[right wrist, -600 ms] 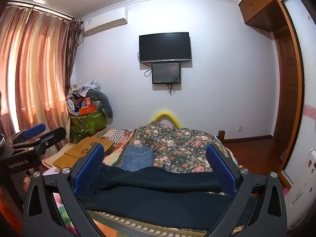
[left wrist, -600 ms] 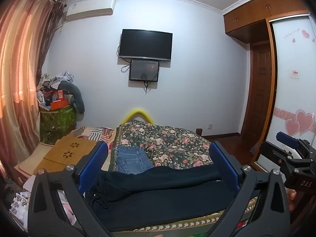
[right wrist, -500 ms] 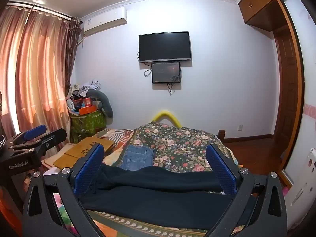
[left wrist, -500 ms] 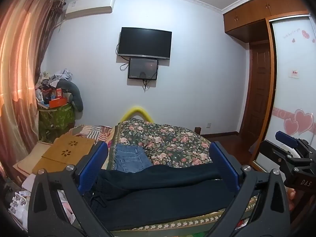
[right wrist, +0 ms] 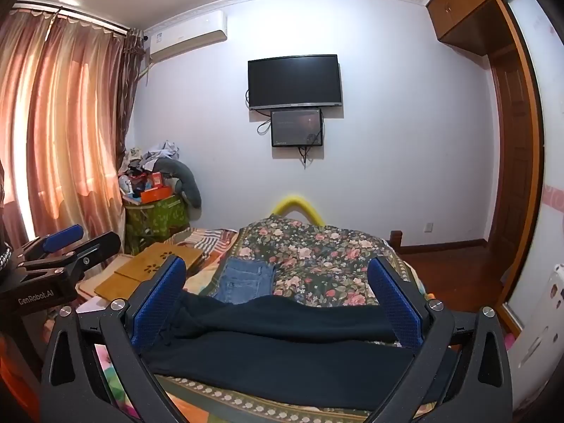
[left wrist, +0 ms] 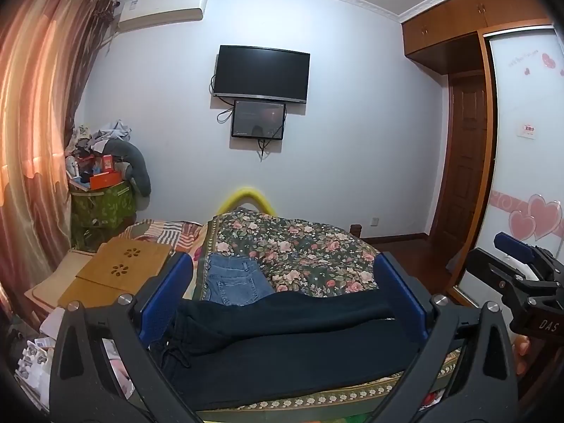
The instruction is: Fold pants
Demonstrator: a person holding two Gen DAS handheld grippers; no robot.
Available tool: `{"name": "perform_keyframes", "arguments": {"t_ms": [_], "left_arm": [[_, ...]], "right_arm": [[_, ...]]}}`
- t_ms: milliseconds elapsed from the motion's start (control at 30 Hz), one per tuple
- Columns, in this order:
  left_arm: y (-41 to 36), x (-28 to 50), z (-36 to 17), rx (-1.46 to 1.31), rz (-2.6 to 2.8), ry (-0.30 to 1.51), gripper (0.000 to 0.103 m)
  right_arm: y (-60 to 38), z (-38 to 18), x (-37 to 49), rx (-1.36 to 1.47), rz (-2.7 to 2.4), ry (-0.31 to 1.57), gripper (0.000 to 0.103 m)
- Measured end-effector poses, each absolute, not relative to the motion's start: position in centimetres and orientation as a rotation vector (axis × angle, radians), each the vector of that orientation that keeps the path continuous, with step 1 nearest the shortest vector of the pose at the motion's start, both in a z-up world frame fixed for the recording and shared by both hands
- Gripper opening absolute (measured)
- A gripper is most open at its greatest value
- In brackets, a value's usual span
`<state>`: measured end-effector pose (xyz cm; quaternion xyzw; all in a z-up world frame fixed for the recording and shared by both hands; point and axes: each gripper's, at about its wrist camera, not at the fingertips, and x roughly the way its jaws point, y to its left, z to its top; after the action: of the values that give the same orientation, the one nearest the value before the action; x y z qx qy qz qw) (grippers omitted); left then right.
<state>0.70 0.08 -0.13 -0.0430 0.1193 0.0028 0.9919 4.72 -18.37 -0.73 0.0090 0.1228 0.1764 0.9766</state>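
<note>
Across the lower half of both wrist views, the dark navy pants (left wrist: 282,345) lie spread widthwise over the near edge of the bed (left wrist: 299,246), with the waistband and drawstring toward the lower left of the frame and one leg folded over as a raised ridge running to the right. Left gripper (left wrist: 282,296): jaws fully spread, blue pads standing at the left and right of the garment, nothing gripped; the pads sit above the fabric, and contact cannot be confirmed. Right gripper (right wrist: 278,296): jaws likewise at full spread, empty, framing the same pants from a position further right. Each gripper appears in the other camera: the right unit at the right edge of the left view, bearing the partial lettering "DAS", and the left unit at the left edge of the right view, marked "GenRobot.AI". A fingertip of the person's hand (left wrist: 523,350) shows just below the "DAS" marking. Behind the pants, a folded pair of blue jeans (left wrist: 234,282) rests on the floral bedspread. A wooden lap tray (left wrist: 120,268) lies at centre left. On the far wall, a black television (left wrist: 262,74) hangs above a smaller screen (left wrist: 258,120); no brand is legible on either.
</note>
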Motion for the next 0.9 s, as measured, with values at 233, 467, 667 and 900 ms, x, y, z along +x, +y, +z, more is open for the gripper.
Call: {"name": "perform_keyframes", "arguments": {"t_ms": [233,467,667,900], "left_arm": [[0.14,0.79,-0.34,-0.091,0.011,0.241,0.103],[0.28,0.96,-0.40,-0.094,0.010,0.247,0.103],[0.42,1.04,-0.53,-0.096,0.009,0.252,0.103],[0.53,1.37,-0.46,-0.100,0.008,0.257,0.103]], "right_arm": [[-17.95,-1.22,5.10,0.019,0.357,0.253,0.102],[-17.70,-1.30,5.29,0.018,0.360,0.259,0.102],[-17.57,-1.29,5.44,0.016,0.360,0.263,0.102],[-17.74,-1.39,5.69,0.017,0.358,0.265,0.102]]}}
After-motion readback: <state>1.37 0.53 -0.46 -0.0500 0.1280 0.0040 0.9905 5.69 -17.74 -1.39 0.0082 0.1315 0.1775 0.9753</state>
